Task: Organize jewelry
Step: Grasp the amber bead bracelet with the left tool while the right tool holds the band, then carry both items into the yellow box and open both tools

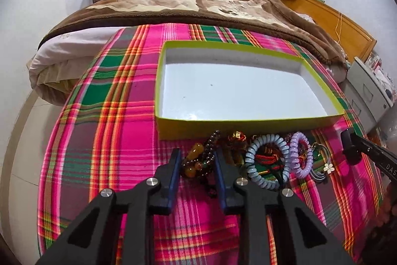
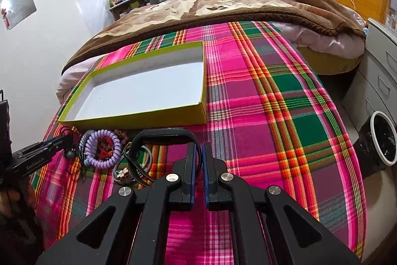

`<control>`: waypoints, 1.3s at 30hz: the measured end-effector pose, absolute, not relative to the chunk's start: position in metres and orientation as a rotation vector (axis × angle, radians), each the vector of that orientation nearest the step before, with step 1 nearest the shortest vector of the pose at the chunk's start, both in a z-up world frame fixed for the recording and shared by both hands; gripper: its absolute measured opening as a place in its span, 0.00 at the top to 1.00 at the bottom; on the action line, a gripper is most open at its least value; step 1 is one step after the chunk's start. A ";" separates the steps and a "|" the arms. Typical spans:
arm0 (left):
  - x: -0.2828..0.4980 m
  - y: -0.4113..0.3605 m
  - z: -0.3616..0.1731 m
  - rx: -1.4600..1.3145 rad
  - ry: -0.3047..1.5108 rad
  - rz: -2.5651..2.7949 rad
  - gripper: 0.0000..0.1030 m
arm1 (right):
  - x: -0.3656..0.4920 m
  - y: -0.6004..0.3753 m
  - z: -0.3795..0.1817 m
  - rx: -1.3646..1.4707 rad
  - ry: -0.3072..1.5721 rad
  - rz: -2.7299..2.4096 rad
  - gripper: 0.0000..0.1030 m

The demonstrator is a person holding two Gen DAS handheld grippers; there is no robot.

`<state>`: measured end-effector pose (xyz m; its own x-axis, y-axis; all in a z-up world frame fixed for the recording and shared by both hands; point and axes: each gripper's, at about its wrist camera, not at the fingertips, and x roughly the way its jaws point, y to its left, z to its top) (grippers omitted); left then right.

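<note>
Coiling plastic bands (image 1: 266, 162) — glossy, springy

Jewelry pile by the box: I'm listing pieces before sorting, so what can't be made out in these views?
- Left wrist view: whether the left gripper presses the dark bead bracelet; its own jaws cover the contact.
- Both views: red cords under the blue coil band and purple coil band, tangled and overlapped.
- Right wrist view: the black band's end, hidden inside the right gripper.
</note>
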<state>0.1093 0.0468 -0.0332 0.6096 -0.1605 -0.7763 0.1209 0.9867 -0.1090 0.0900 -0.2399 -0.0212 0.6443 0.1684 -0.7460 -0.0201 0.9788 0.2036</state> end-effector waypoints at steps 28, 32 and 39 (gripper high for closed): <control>0.185 0.042 0.004 -0.076 0.851 -0.190 0.74 | 0.202 -0.224 0.008 0.084 0.857 0.077 0.96; 0.204 0.039 -0.006 -0.071 0.878 -0.193 0.74 | 0.222 -0.221 -0.001 0.070 0.882 0.079 0.96; 0.226 0.035 -0.024 -0.078 0.920 -0.190 0.74 | 0.244 -0.211 -0.019 0.035 0.922 0.084 0.95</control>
